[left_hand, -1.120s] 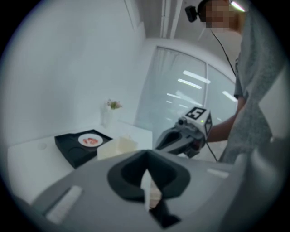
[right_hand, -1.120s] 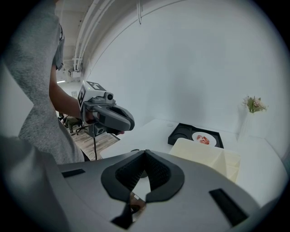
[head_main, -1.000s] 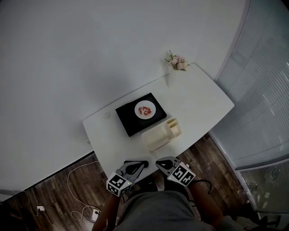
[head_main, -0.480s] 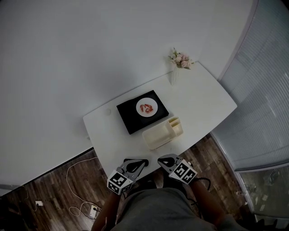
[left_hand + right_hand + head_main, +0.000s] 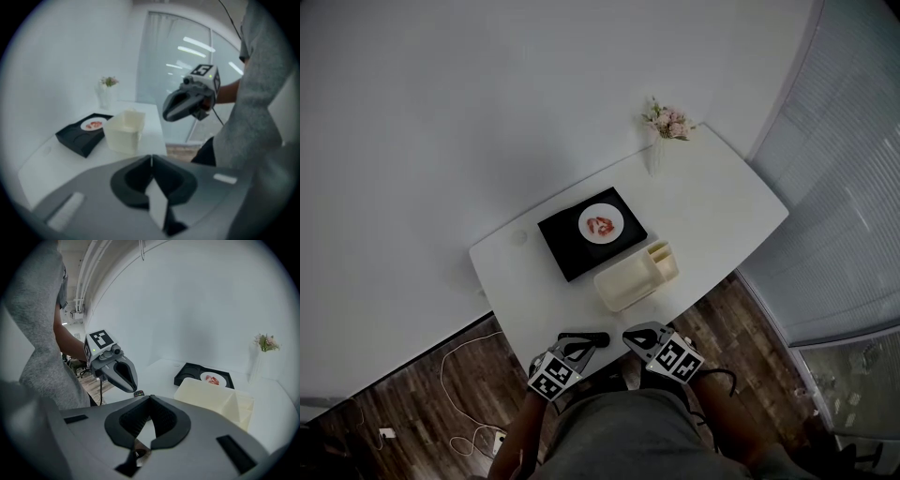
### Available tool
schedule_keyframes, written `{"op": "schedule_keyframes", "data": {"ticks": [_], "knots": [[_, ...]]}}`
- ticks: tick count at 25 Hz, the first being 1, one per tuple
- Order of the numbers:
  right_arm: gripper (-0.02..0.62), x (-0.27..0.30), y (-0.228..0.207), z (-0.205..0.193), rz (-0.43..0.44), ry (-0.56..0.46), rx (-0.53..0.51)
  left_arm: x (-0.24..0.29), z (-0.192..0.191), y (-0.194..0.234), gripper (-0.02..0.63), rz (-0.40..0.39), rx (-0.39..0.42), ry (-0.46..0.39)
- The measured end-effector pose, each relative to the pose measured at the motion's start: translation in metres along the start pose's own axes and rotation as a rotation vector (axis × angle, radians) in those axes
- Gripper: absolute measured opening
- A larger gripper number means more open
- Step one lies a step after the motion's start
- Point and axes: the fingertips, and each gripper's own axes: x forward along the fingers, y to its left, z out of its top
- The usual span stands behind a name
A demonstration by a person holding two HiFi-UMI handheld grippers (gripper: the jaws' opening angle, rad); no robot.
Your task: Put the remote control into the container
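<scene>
The left gripper (image 5: 151,159) has dipped lower. Its fingers and the right gripper's (image 5: 149,401) are together, empty. The remote control (image 5: 138,393) lies at 7 o'clock of the container (image 5: 619,289), not yet in.

— What is set on the table (image 5: 722,206)?

— A tray (image 5: 567,251) is placed at the middle, with a plate (image 5: 601,225) laid on it toward its right end; a container (image 5: 628,283) is set just before the tray, on the person's side; a vase (image 5: 656,157) is stood at the far right corner.

— And the remote control (image 5: 138,393)?

— It is laid at the near edge, before the container and apart from it.
</scene>
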Motion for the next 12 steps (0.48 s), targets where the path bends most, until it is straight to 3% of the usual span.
{"op": "schedule_keyframes", "data": {"ticks": [6,12], "knots": [[0.015,0.000,0.001,-0.011,0.000,0.021,0.018,0.011,-0.033,0.003,0.055,-0.032,0.062,0.170],[0.015,-0.002,-0.001,-0.027,-0.011,0.040,0.053,0.024,-0.058,0.009,0.184,-0.042,0.163,0.307]]}}
